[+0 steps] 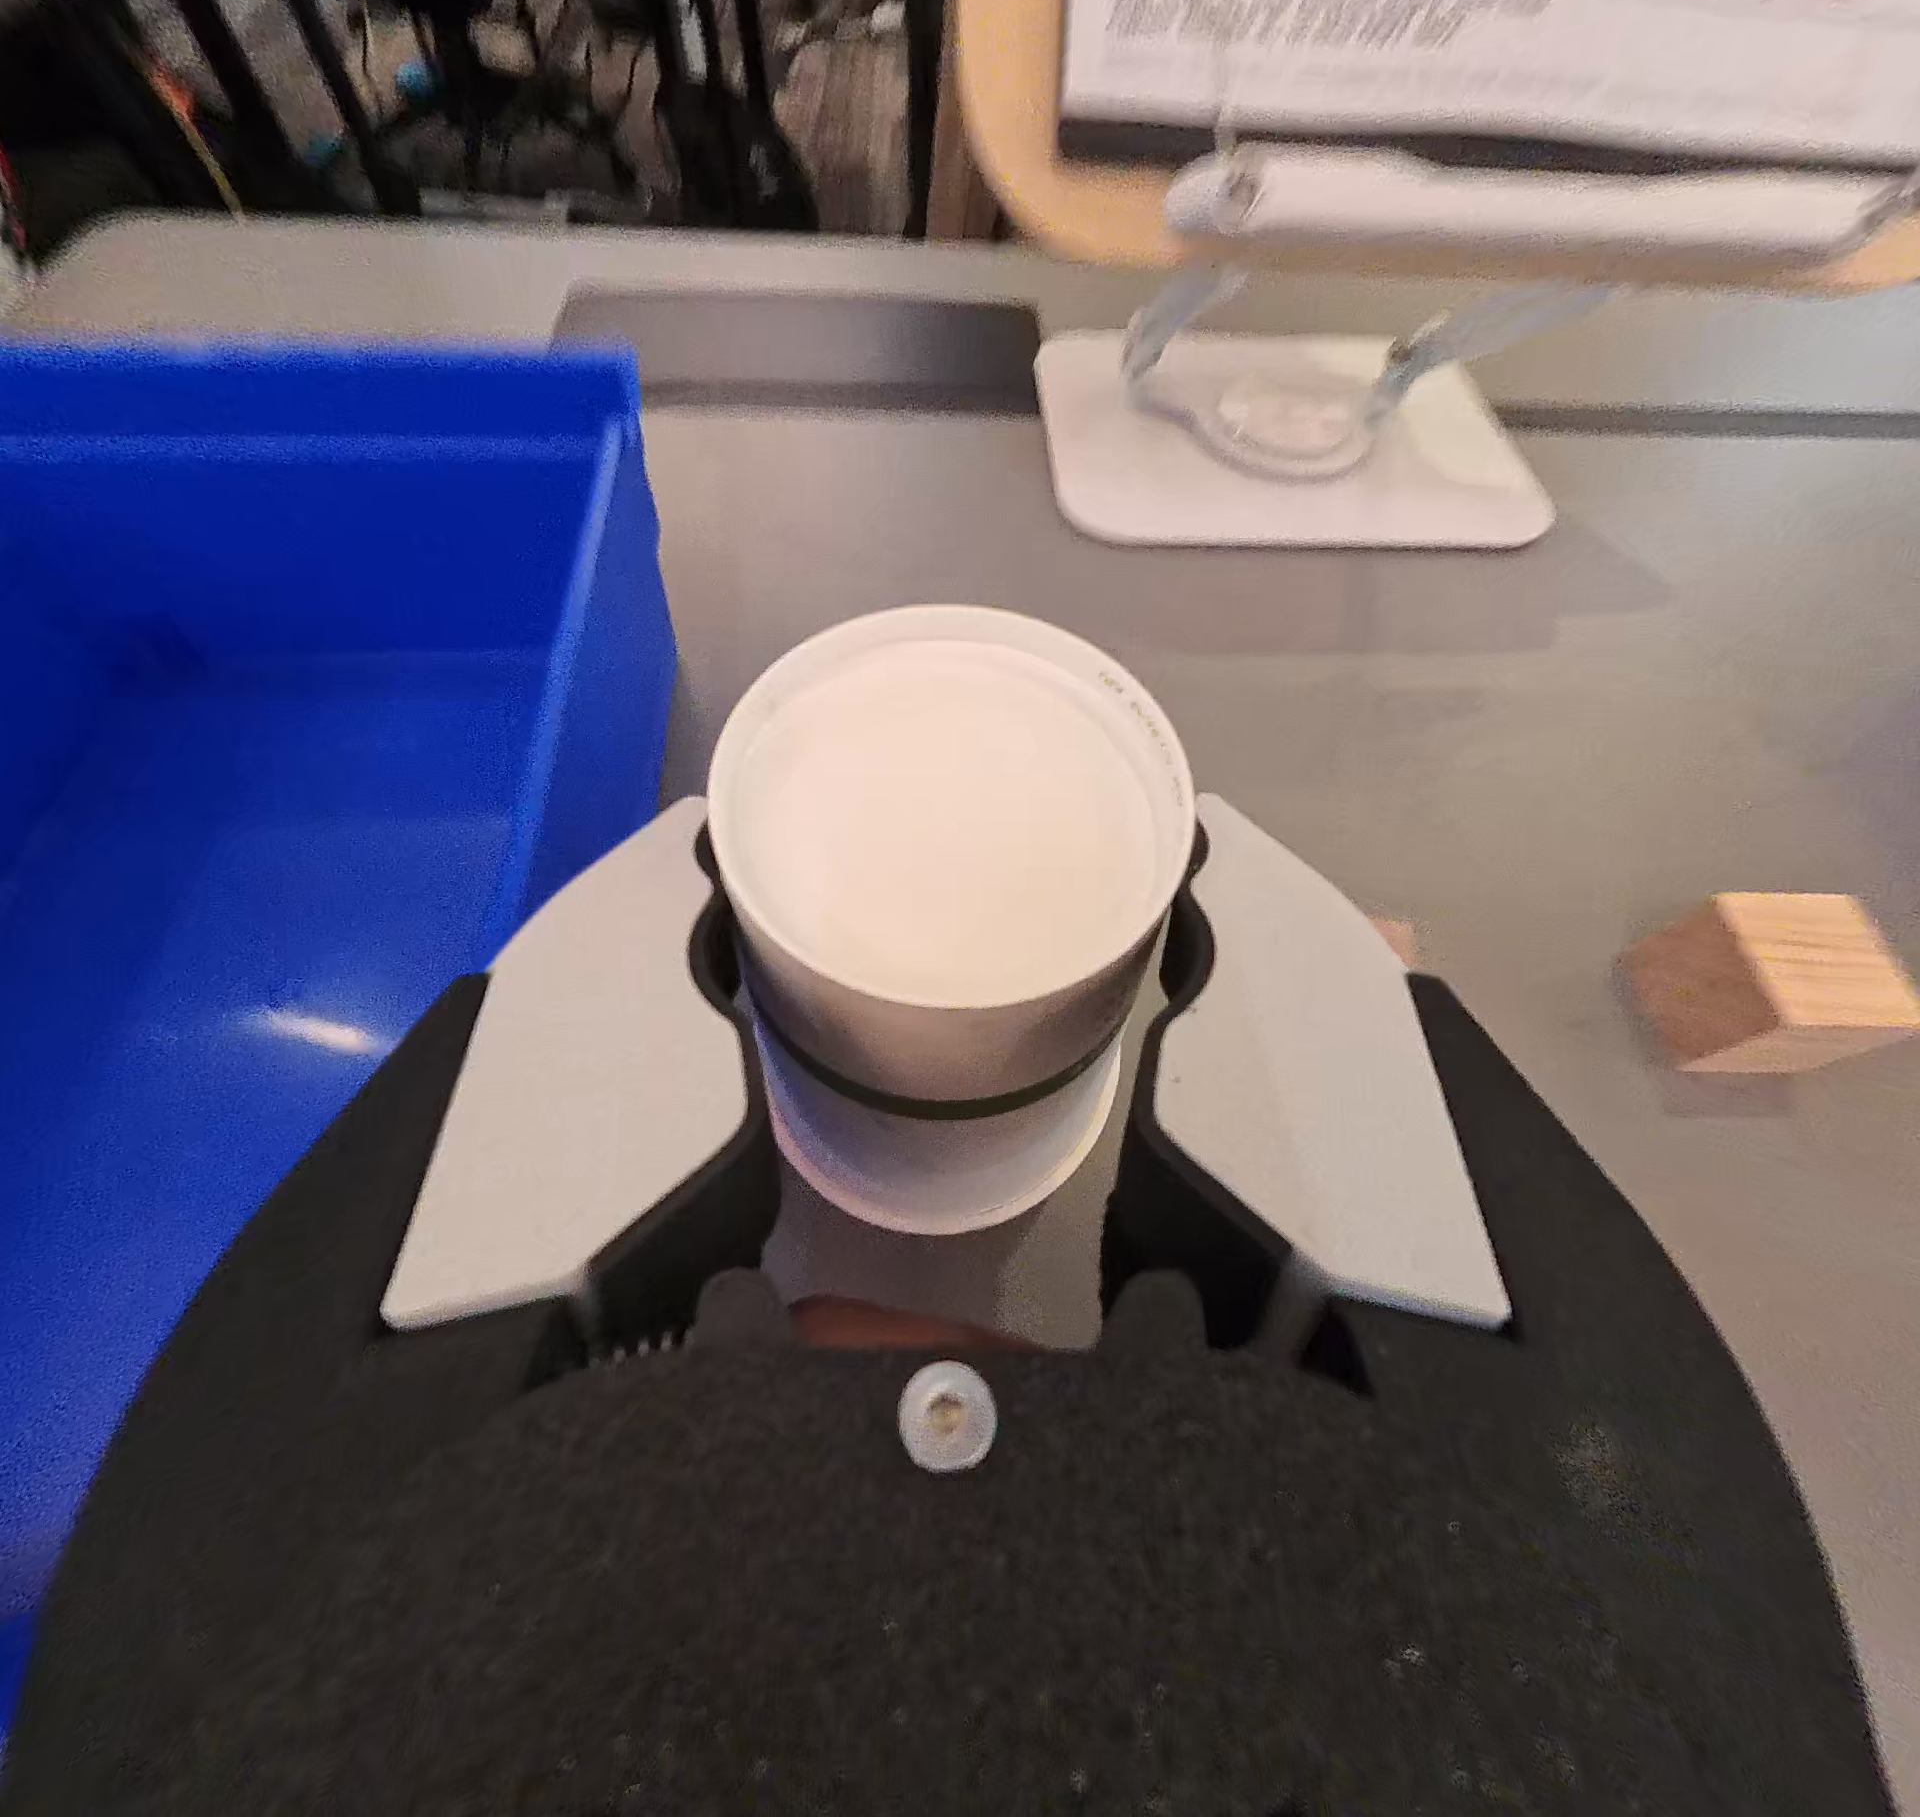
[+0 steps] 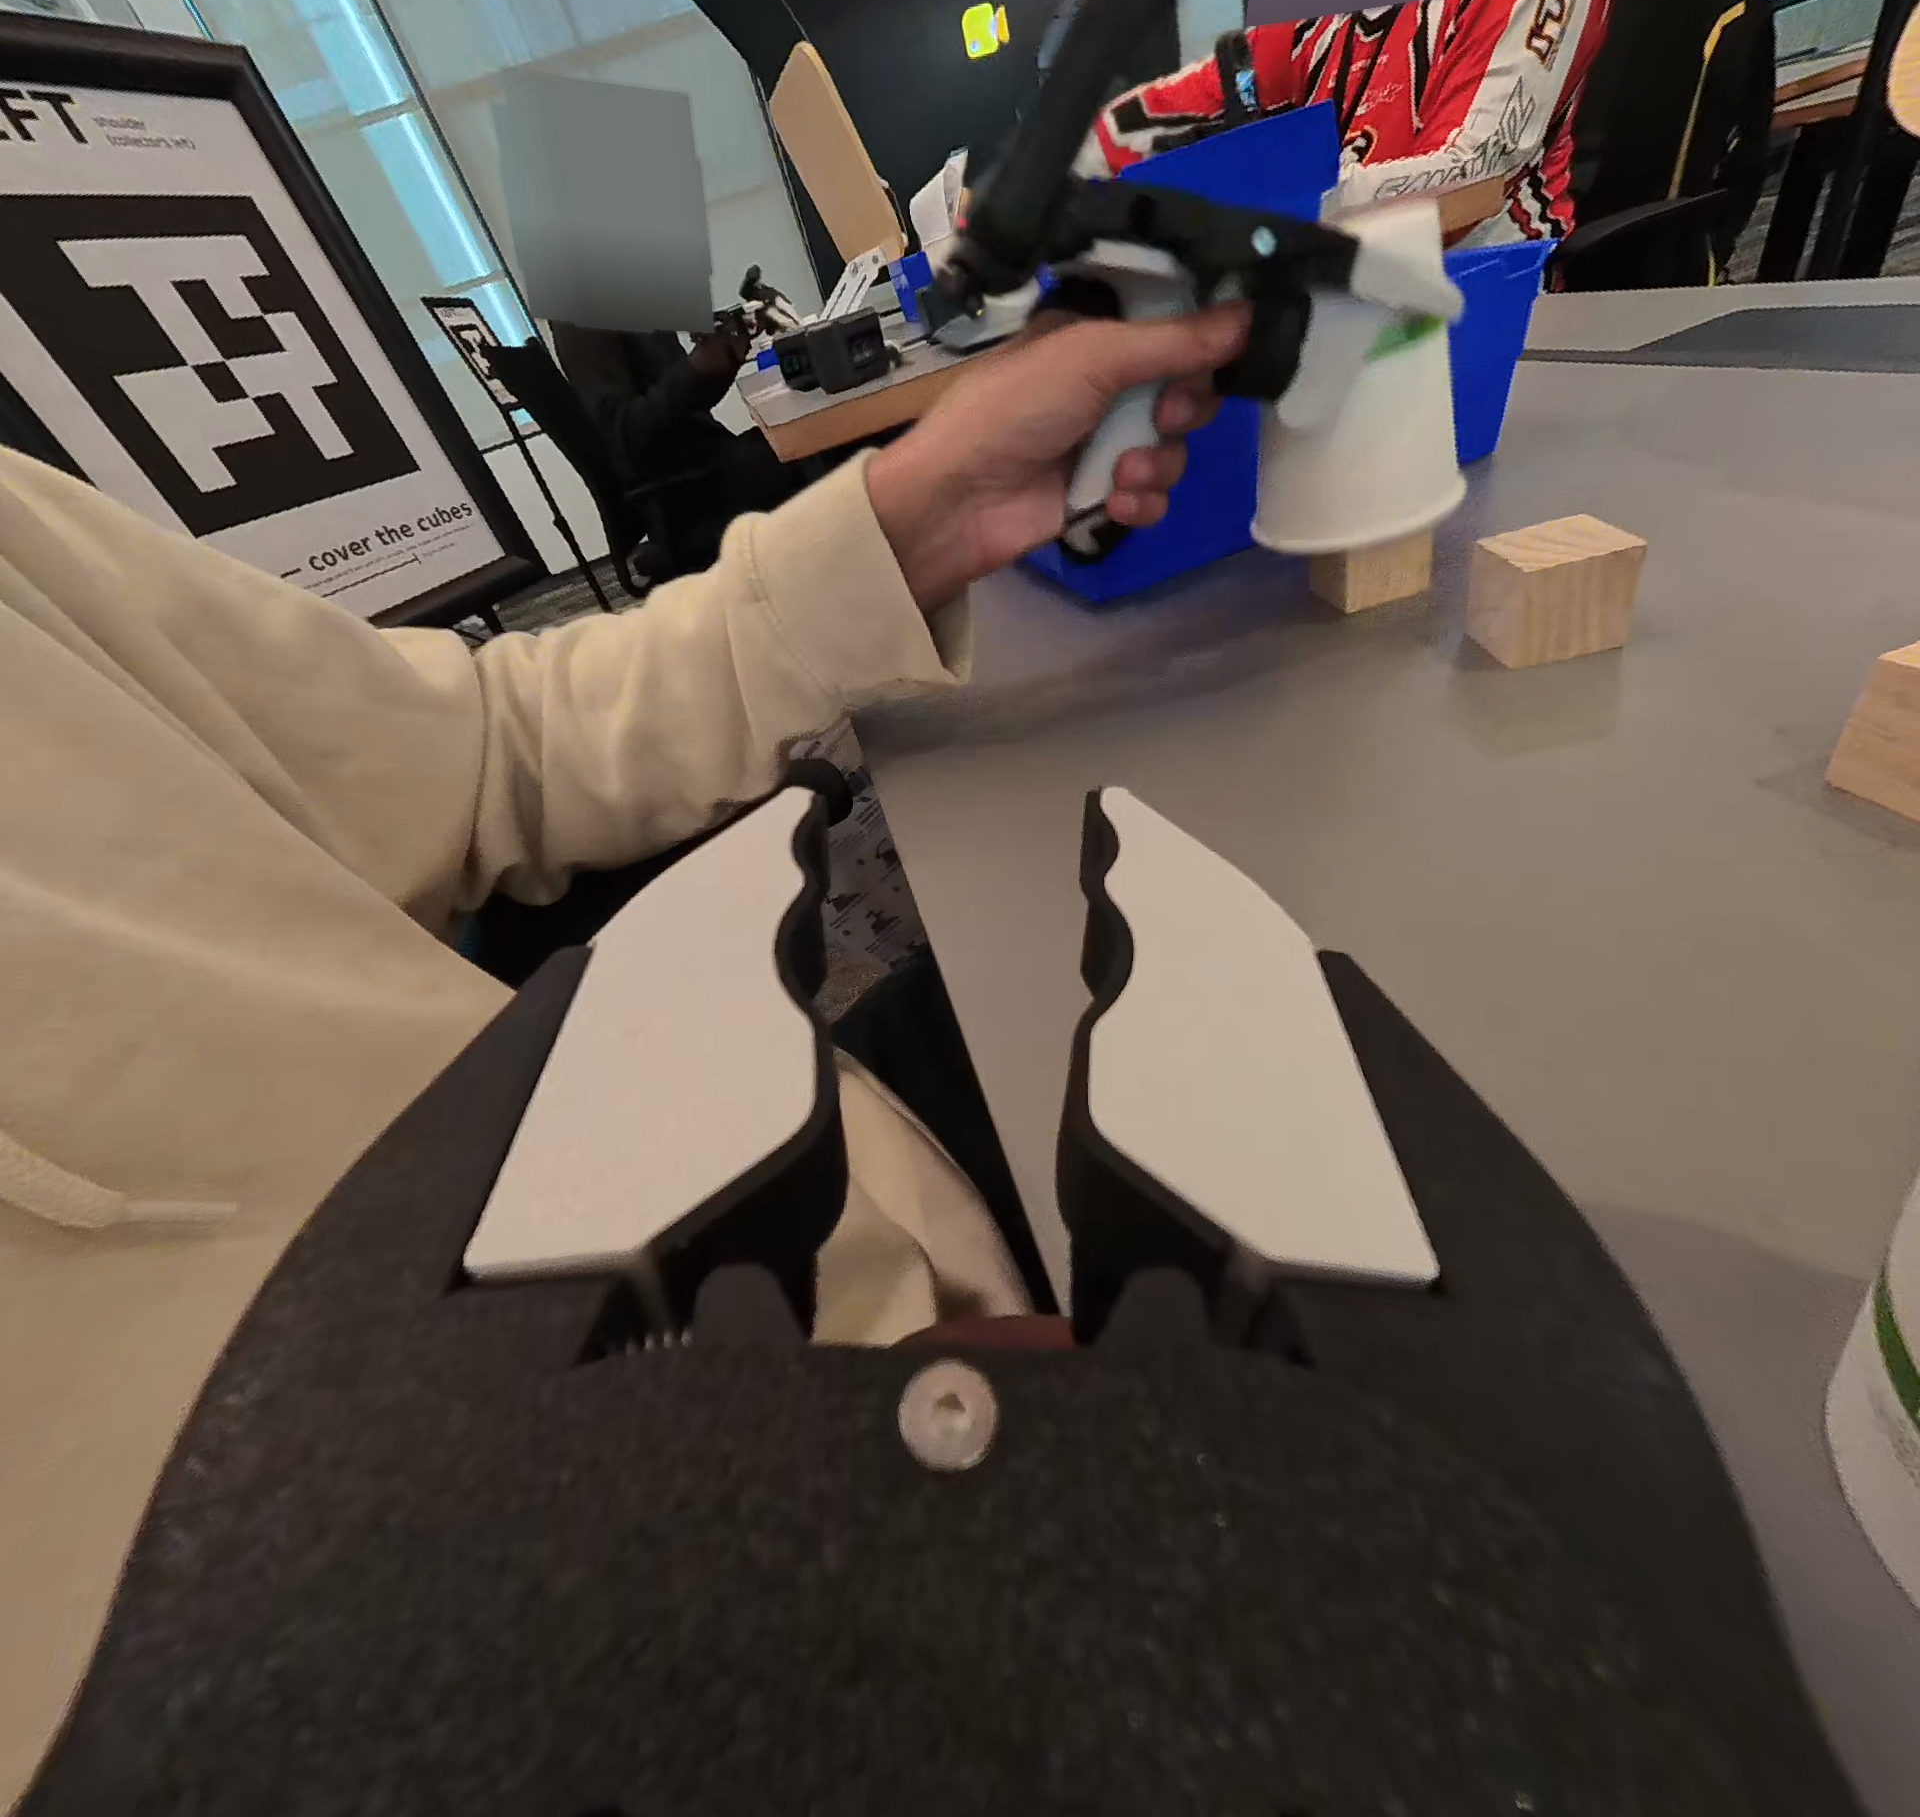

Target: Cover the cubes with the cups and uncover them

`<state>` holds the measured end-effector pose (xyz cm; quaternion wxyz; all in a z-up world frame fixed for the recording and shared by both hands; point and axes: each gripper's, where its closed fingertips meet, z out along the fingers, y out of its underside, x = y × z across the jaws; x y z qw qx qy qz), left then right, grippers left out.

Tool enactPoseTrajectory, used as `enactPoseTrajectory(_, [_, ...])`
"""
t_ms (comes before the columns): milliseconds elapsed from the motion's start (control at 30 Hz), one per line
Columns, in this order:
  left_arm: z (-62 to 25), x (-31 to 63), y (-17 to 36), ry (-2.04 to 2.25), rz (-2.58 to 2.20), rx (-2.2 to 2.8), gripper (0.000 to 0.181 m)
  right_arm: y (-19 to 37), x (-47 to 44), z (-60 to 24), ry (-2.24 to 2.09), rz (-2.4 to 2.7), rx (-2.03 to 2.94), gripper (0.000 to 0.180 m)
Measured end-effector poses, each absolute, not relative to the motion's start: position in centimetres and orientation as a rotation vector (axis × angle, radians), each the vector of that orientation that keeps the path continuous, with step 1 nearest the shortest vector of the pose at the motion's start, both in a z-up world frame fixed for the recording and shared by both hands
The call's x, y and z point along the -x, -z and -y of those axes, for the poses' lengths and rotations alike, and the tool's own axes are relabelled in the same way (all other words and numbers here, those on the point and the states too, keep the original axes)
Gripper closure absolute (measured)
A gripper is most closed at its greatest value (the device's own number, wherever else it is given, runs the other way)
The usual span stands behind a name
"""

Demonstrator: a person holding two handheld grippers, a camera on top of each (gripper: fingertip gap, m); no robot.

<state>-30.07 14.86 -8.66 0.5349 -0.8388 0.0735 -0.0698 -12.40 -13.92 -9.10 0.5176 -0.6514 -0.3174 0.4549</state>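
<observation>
I am holding the inverted paper cup [image 1: 951, 894] in my left gripper [image 1: 948, 920] partway over a wooden cube [image 2: 1369, 567], my right gripper [image 2: 951, 920] idling wide and empty, and a tilted rim risks catching the cube's edge and shoving it.

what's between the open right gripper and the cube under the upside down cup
Only bare grey table lies between the right gripper and that cube, as the right wrist view shows.

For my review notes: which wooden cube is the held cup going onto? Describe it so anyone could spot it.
On the grey table, find the blue bin. In front of it, the left gripper holds an upturned white paper cup partly over the wooden cube. Unlike the neighbouring cube, its top is hidden by the cup's rim.
</observation>
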Motion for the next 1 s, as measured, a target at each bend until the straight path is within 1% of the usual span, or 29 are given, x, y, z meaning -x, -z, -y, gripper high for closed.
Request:
enactPoseTrajectory(167, [-11.4,27.3,-0.3,0.356,-0.444,1.757,0.1,8.9,11.9,13.2,-1.108,0.708,1.559,0.133])
enactPoseTrajectory(300, [-5.4,24.6,-5.4,0.881,-0.548,1.462,0.101,8.1,11.8,12.7,-1.187,0.614,1.539,0.132])
enactPoseTrajectory(367, [-2.7,24.0,-6.9,1.103,-0.563,1.321,0.101,6.0,12.1,12.3,-1.299,0.461,1.507,0.129])
enactPoseTrajectory(500, [1.3,22.2,-9.2,1.411,-0.623,1.158,0.101,-0.6,13.4,12.1,-1.567,0.25,1.339,0.132])
enactPoseTrajectory(567, [3.0,20.8,-10.0,1.517,-0.666,1.107,0.101,-4.0,13.8,11.9,-1.704,0.207,1.229,0.135])
enactPoseTrajectory(633, [4.1,19.6,-10.4,1.578,-0.693,1.063,0.1,-6.0,14.2,11.1,-1.732,0.191,1.182,0.135])
enactPoseTrajectory(733, [5.1,18.0,-10.0,1.618,-0.727,1.047,0.1,-7.5,14.4,9.7,-1.764,0.14,1.147,0.135])
enactPoseTrajectory(800, [5.1,17.1,-9.2,1.619,-0.74,1.069,0.1,-8.0,14.7,9.2,-1.818,0.127,1.124,0.139])
enactPoseTrajectory(867, [4.8,16.9,-8.6,1.638,-0.708,1.081,0.101,-7.8,14.8,8.6,-1.843,0.116,1.111,0.154])
enactPoseTrajectory(900, [4.7,16.9,-8.4,1.665,-0.695,1.09,0.101,-7.4,14.9,8.3,-1.848,0.113,1.118,0.168])
enactPoseTrajectory(933, [4.7,16.7,-8.1,1.683,-0.693,1.106,0.101,-7.0,14.9,8.1,-1.863,0.104,1.12,0.176])
enactPoseTrajectory(1000, [4.2,16.6,-7.5,1.674,-0.67,1.148,0.101,-6.3,14.7,7.6,-1.895,0.075,1.108,0.177])
